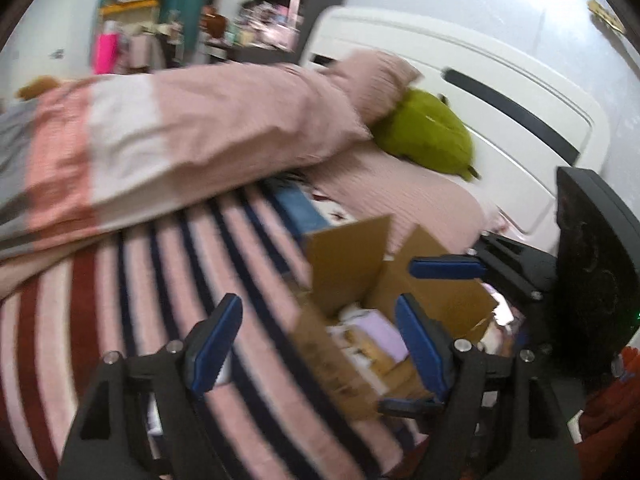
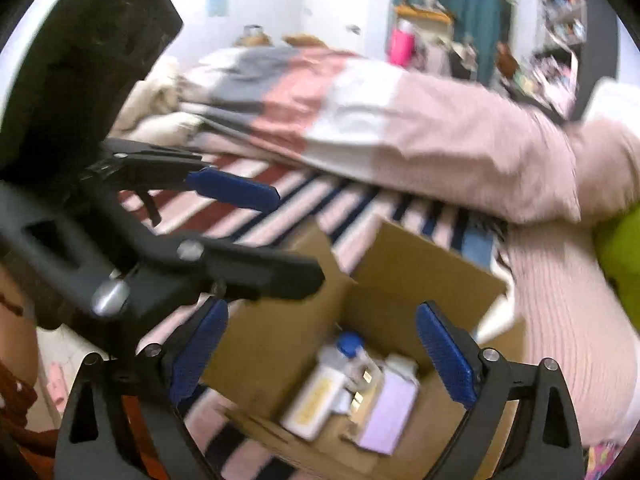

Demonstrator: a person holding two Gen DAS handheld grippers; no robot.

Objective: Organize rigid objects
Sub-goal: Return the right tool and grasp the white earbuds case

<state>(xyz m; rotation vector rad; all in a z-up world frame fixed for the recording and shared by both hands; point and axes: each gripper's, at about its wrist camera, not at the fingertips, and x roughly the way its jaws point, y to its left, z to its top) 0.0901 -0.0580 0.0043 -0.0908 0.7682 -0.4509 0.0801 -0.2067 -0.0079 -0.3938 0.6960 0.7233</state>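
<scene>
An open cardboard box [image 2: 424,264] sits on the striped bedspread [image 2: 320,200]. Inside lie a white bottle with a blue cap [image 2: 344,352], a white and yellow carton [image 2: 312,404] and a lilac box [image 2: 390,412]. My right gripper [image 2: 324,356] is open and empty, just above the box opening. My left gripper [image 1: 316,344] is open and empty, over the box's left flap [image 1: 332,364]. The box [image 1: 348,256] and the lilac box [image 1: 380,332] also show in the left wrist view. Each gripper shows in the other's view, the right gripper [image 1: 444,270] and the left gripper [image 2: 236,192]. Both frames are blurred.
A pink, white and grey duvet [image 1: 180,132] is bunched across the bed behind the box. A green plush toy [image 1: 428,132] lies by the white headboard [image 1: 480,92]. Cluttered shelves [image 2: 560,20] and a teal curtain [image 2: 460,0] stand beyond the bed.
</scene>
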